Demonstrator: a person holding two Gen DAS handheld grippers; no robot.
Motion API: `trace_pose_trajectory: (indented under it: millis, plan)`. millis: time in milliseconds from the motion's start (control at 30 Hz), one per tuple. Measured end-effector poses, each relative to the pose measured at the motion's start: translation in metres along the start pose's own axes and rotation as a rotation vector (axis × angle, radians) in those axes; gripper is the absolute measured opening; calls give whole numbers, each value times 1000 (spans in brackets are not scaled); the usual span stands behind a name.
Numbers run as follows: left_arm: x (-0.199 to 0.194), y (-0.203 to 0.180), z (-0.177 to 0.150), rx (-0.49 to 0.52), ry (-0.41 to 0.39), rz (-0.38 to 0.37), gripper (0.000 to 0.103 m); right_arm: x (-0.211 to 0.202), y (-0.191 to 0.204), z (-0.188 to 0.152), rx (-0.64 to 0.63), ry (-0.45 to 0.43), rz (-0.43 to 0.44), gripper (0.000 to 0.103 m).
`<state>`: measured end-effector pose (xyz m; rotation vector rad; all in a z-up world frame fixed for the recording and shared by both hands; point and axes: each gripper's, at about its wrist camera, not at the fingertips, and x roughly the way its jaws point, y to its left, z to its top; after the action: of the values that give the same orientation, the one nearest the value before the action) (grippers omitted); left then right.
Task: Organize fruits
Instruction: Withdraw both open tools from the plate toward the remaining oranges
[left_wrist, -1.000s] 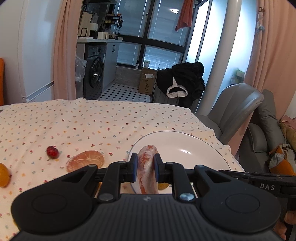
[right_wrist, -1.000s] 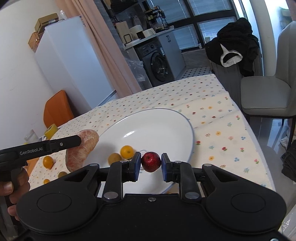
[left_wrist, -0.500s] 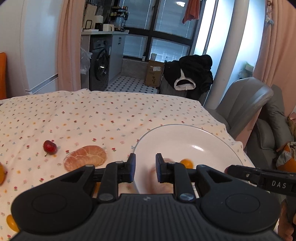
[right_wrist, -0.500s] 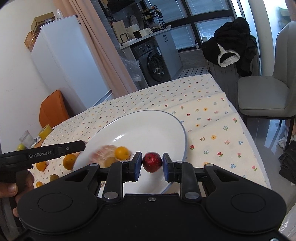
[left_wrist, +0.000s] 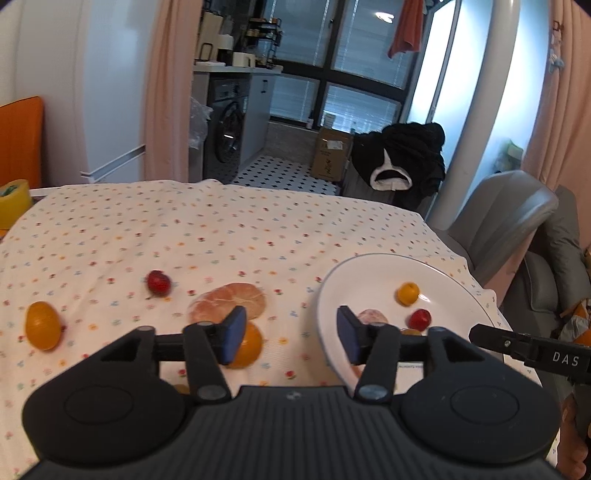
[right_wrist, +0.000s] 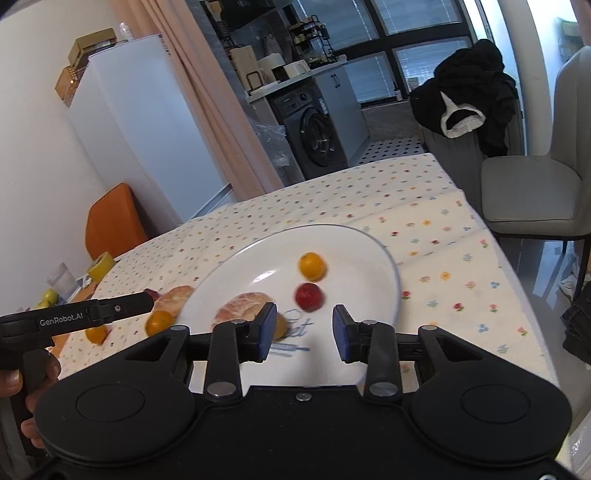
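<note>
Fruits on white plate (right_wrist: 384, 291): orange (right_wrist: 312, 265), red fruit (right_wrist: 308, 297), pink segment (right_wrist: 242, 312).

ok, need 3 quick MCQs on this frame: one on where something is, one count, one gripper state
1. Where is the small red fruit nearest the right gripper?
A. on the round white plate
B. on the floral tablecloth
C. between the fingers

2. How many pale pink peeled citrus pieces still lie on the cloth?
A. none
B. one
C. three

3. The left gripper is:
A. shut on fruit
B. open, empty
C. shut, empty

Answers: 1 A, it rests on the plate beyond the open fingers. 2 B, one peeled piece is off the plate; another is on it. 3 B, its blue pads stand apart with nothing between.
</note>
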<state>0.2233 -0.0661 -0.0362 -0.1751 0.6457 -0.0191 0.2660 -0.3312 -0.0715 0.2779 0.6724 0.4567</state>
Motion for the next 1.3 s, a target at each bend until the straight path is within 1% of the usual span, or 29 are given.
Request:
trace_pose_trajectory:
  millis: [133,267,367,433,500,567,733,867,1167,1300]
  plan:
    - [-11,12,-1,-10,-11,28,68,3,14,-2,-17,6,15,41]
    - [-23,25,-2,-15,-35,57,80,8,28,-3,-35,10,26,51]
    - [-29,34,-3,-25,-42,78,85,10,39,-5,-52,16,36,53]
    - [-32,39,-4,-29,-42,89,86,12,46,-6,-62,18,41,56]
    - [-35,44,-6,-32,-46,99,88,12,52,-7,-73,15,41,62]
    - [-39,50,-7,-38,-48,105,90,13,57,-8,-83,12,42,65]
    - [-47,63,-11,-56,-54,121,92,15,70,-9,-96,24,54,66]
    - [-54,76,-14,-71,-59,132,93,17,82,-10,-115,23,63,69]
    - [-65,112,-22,-121,-70,158,93,25,110,-10,-149,19,90,69]
    - [-69,122,-25,-134,-76,154,93,31,119,-12,-160,30,91,69]
